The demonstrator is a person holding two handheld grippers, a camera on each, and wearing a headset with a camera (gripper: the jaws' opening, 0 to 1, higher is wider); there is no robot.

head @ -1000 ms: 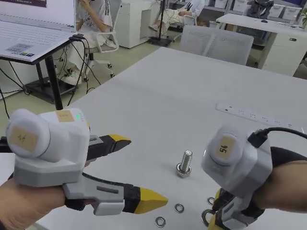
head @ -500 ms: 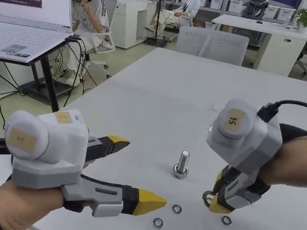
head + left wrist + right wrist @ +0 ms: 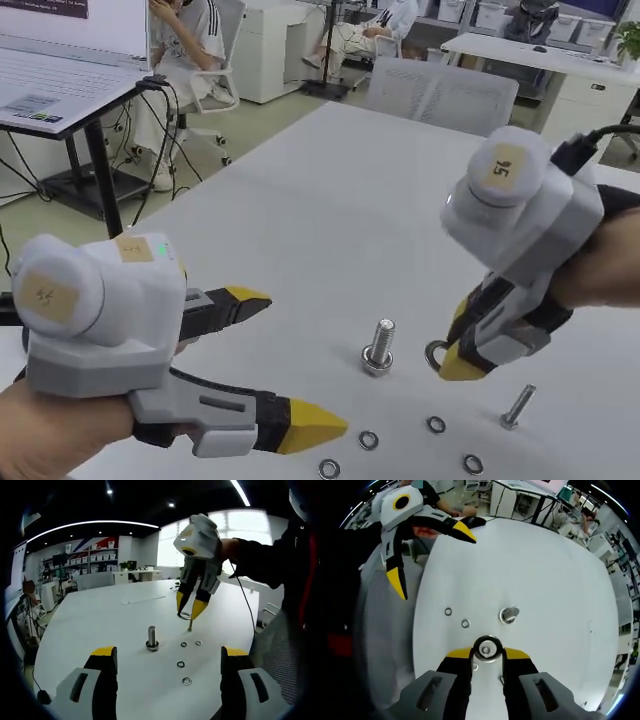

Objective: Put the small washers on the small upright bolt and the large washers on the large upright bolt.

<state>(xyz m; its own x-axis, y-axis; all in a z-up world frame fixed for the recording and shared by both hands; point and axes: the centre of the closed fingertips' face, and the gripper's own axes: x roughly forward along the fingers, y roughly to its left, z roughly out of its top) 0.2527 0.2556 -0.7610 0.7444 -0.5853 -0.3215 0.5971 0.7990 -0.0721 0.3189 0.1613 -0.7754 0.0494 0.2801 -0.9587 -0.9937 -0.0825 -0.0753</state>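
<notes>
White table [image 3: 330, 200] in an open office, with an open laptop [image 3: 50, 70] on a stand off its far left corner and a grey chair [image 3: 440, 95] at its far end.

At the lower left of the head view the left gripper [image 3: 283, 360] hovers over the near edge. Its jaws are spread wide and hold nothing. From its own view the two yellow tips frame the whole work area.

Four small washers lie flat on the table ahead of it. One [image 3: 330, 467] is nearest the edge and another [image 3: 369, 439] sits just beyond it. A third [image 3: 436, 424] and a fourth [image 3: 472, 463] are further right. All four lie apart from each other and from both bolts.

The large bolt [image 3: 381, 343] stands upright on its head near the middle, threads up.

Just right of it, without touching, the right gripper [image 3: 452, 358] points down at a slant. Its jaws are nearly closed, pinching the rim of a large washer [image 3: 436, 354]. The ring hangs clear of the table, low beside the bolt's shaft. In the right gripper view the ring faces the camera between the yellow tips, with the large bolt a little beyond it.

Furthest right is the small bolt [image 3: 516, 407], near the third and fourth washers. It seems to stand on its head, though it looks tilted in the head view.
</notes>
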